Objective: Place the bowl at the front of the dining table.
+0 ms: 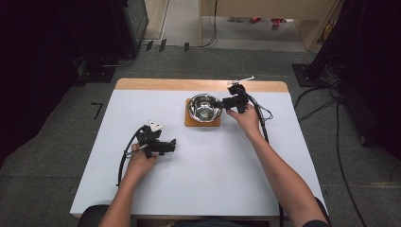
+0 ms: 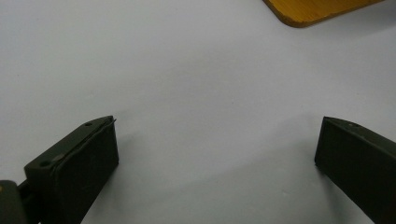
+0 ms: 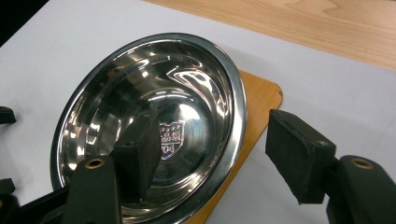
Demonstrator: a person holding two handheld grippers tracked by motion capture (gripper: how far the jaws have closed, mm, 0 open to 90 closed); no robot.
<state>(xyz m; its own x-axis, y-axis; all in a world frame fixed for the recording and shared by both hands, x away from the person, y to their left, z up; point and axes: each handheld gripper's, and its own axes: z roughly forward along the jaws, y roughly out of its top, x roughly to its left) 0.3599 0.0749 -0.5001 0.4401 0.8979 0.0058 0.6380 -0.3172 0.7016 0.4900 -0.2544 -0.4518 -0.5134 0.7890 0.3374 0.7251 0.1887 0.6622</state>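
The bench (image 1: 203,179) lies bare across the frame's lower half; upper centre, the steel bowl (image 1: 204,107) (on its wooden board (image 1: 190,122)) blocks passage.

Right tongs (image 3: 205,158): one jaw sits inside the steel bowl (image 3: 140,107), the other outside the rim; pad contact with the rim can't be judged. That inner jaw hides part of the bowl floor and clips the stamped emblem (image 3: 169,136), text too small to read. Bowl's lower rim cut off by the frame bottom. Wooden board (image 3: 259,100) mostly hidden under the bowl, one corner visible. In the left gripper view, just the board's corner (image 2: 317,9) shows, the rest cut by the top edge. High view: left tongs (image 1: 171,145) too small to read their gap. Desk (image 1: 208,161) near edge hidden behind the forearms.
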